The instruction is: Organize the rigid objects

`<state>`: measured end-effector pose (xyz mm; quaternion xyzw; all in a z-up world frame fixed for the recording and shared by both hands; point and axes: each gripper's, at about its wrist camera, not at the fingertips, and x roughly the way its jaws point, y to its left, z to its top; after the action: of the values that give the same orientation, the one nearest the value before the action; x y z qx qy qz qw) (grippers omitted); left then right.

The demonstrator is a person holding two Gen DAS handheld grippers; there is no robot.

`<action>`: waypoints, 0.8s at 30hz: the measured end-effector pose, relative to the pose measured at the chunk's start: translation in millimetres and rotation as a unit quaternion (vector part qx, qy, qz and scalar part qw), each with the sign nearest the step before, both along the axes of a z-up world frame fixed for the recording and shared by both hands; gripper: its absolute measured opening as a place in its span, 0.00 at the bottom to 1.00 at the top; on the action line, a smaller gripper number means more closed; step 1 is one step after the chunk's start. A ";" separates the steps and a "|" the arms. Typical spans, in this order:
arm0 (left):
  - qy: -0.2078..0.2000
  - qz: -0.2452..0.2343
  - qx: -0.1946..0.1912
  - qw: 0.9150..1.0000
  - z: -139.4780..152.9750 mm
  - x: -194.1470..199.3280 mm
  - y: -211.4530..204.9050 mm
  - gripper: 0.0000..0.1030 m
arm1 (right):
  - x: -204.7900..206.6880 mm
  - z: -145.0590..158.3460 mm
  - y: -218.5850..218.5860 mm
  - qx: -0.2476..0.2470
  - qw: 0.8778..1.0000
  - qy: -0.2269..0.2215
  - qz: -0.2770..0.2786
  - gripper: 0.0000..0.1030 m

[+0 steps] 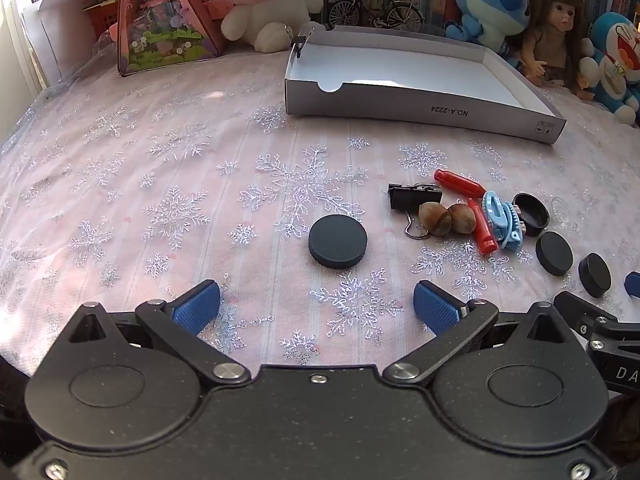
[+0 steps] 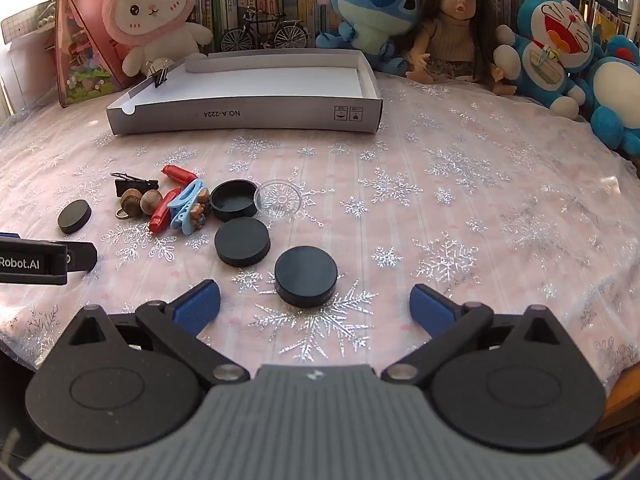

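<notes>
My left gripper (image 1: 316,304) is open over the cloth, a black disc (image 1: 337,241) lying just ahead of its blue fingertips. My right gripper (image 2: 315,304) is open too, with another black disc (image 2: 306,276) between and slightly ahead of its tips. A third disc (image 2: 242,241) lies beside it. Further back sits a cluster: black binder clip (image 2: 134,185), two acorns (image 2: 141,201), two red caps (image 2: 165,209), a blue hair clip (image 2: 188,206), a black lid (image 2: 234,200) and a clear lid (image 2: 279,199). An empty white cardboard box lid (image 2: 248,117) lies behind them.
Plush toys, a doll (image 2: 454,20) and a model bicycle (image 2: 266,32) line the back edge in front of books. A pink toy house (image 1: 166,16) stands at the back left. A small binder clip (image 2: 159,74) is fixed on the box's left rim. The left gripper's body (image 2: 44,260) shows at the right wrist view's left edge.
</notes>
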<state>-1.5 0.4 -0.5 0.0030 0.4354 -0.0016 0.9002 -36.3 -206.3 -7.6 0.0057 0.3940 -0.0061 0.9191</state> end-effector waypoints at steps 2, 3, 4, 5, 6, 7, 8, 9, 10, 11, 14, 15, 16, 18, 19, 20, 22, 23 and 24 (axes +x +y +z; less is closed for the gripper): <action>0.000 0.000 0.000 1.000 0.9 3.1 0.0 1.00 | 0.0 0.0 0.0 0.000 1.000 0.000 0.000 1.00; 0.000 0.000 0.000 1.000 0.9 2.9 -0.1 1.00 | -0.1 0.0 0.2 0.000 1.000 0.000 0.000 1.00; -0.001 0.000 0.000 1.000 0.8 2.8 -0.1 1.00 | -0.1 0.0 0.3 0.000 1.000 0.000 0.000 1.00; -0.001 0.000 0.000 1.000 0.8 2.8 -0.1 1.00 | -0.1 0.0 0.2 0.000 1.000 0.000 0.000 1.00; -0.001 0.000 0.000 1.000 1.0 3.0 0.0 1.00 | -0.1 0.0 0.2 0.000 1.000 0.000 0.000 1.00; -0.002 0.000 0.000 1.000 0.4 1.8 -0.5 1.00 | -0.1 0.0 0.2 0.000 1.000 0.000 0.000 1.00; -0.002 0.000 0.000 1.000 0.5 1.8 -0.4 1.00 | -0.1 0.0 0.3 0.000 1.000 0.000 0.000 1.00; -0.002 0.000 0.000 1.000 0.6 1.8 -0.4 1.00 | -0.1 0.0 0.4 0.000 1.000 0.000 0.000 1.00; -0.002 0.000 0.000 1.000 0.6 1.8 -0.4 1.00 | -0.1 -0.1 0.4 0.000 1.000 0.000 0.000 1.00; -0.002 0.000 0.000 1.000 0.5 1.7 -0.4 1.00 | -0.1 -0.1 0.4 0.000 1.000 -0.001 0.000 1.00; -0.002 0.000 0.000 1.000 0.5 1.7 -0.2 1.00 | -0.1 -0.1 0.5 0.000 1.000 -0.001 0.000 1.00; -0.002 0.000 0.000 1.000 0.6 1.8 -0.2 1.00 | -0.2 -0.1 0.5 0.000 1.000 -0.001 0.000 1.00; -0.002 0.000 0.000 1.000 0.6 1.8 -0.2 1.00 | -0.2 -0.1 0.6 0.000 1.000 -0.001 0.000 1.00; -0.001 0.000 0.000 1.000 0.7 1.9 -0.2 1.00 | -0.2 -0.2 0.6 0.000 1.000 -0.001 0.000 1.00; -0.001 0.000 0.000 1.000 0.7 1.9 -0.1 1.00 | -0.2 -0.2 0.6 0.000 1.000 -0.001 0.000 1.00; -0.001 0.000 0.000 1.000 0.7 1.9 -0.1 1.00 | -0.2 -0.2 0.7 0.000 1.000 -0.001 0.000 1.00; -0.001 0.000 0.000 1.000 0.7 1.9 -0.1 1.00 | -0.3 -0.3 0.7 0.000 1.000 -0.001 0.000 1.00; -0.001 0.000 0.000 1.000 0.7 1.9 0.0 1.00 | -0.3 -0.3 0.7 0.000 1.000 -0.001 0.000 1.00; -0.001 0.000 0.000 1.000 0.7 1.9 -0.2 1.00 | -0.3 -0.3 0.7 0.000 1.000 -0.001 0.000 1.00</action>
<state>0.4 0.3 0.1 0.0032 0.4342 -0.0017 0.9008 -36.5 -205.6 -7.9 0.0054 0.3933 -0.0064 0.9194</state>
